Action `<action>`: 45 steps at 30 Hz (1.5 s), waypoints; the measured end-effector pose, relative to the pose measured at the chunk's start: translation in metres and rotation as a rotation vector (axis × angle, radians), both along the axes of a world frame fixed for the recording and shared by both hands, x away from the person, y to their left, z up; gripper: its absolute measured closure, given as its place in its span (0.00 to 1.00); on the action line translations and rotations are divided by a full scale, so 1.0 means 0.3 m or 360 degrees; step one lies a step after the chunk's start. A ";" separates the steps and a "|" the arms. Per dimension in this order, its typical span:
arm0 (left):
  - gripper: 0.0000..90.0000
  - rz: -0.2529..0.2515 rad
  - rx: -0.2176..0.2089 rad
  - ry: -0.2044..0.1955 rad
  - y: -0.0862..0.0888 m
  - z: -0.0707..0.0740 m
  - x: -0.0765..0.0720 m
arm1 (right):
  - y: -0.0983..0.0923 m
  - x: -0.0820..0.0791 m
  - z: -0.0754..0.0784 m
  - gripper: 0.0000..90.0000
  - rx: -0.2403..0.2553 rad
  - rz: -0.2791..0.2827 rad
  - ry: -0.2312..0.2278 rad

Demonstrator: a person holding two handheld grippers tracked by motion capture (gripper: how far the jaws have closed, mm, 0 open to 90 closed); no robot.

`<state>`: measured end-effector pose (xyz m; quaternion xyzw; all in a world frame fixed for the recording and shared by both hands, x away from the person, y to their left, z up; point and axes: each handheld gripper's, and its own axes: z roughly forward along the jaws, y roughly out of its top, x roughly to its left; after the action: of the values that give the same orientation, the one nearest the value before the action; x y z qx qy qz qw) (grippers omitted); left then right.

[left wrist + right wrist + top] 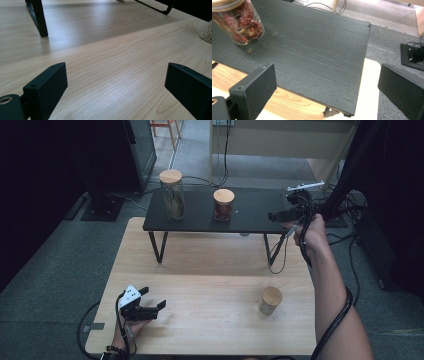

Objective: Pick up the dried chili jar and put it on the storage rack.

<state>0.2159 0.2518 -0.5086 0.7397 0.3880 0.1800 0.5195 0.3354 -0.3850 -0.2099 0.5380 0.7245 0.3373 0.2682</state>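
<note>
On the black raised shelf [250, 215], the short glass jar of red chillies with a round wooden lid [223, 205] stands upright at nine o'clock from the right tongs [274, 216], which gape empty, nearer than the open left tongs [154, 299] resting low over the pale wooden worktop [210, 285].

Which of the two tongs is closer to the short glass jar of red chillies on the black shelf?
The right tongs: they hover at the shelf's right end, level with the short glass jar of red chillies. The left tongs rest far off, at the wooden table's near left corner.

Pale smooth wood-grain table [210, 320], matt black wood-grain shelf [317, 57], clear glossy glass jar [242, 25], wooden lid [223, 195]
</note>
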 end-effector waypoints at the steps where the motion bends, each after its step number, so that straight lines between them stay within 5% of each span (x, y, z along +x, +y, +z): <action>1: 0.05 0.0001 -0.0002 0.0002 -0.001 0.000 0.000 | -0.004 -0.004 -0.001 0.02 0.0002 -0.0008 0.0000; 21: 0.05 0.0001 -0.0002 -0.0002 0.001 -0.001 -0.001 | -0.052 -0.081 -0.032 0.02 -0.0005 -0.0037 0.0001; 45: 0.05 0.0009 -0.0015 -0.0007 0.001 -0.004 -0.005 | -0.054 -0.185 -0.138 0.04 -0.0028 0.0075 0.0003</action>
<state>0.2143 0.2522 -0.5098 0.7358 0.3897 0.1812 0.5233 0.2800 -0.4011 -0.2513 0.5188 0.7400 0.3367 0.2644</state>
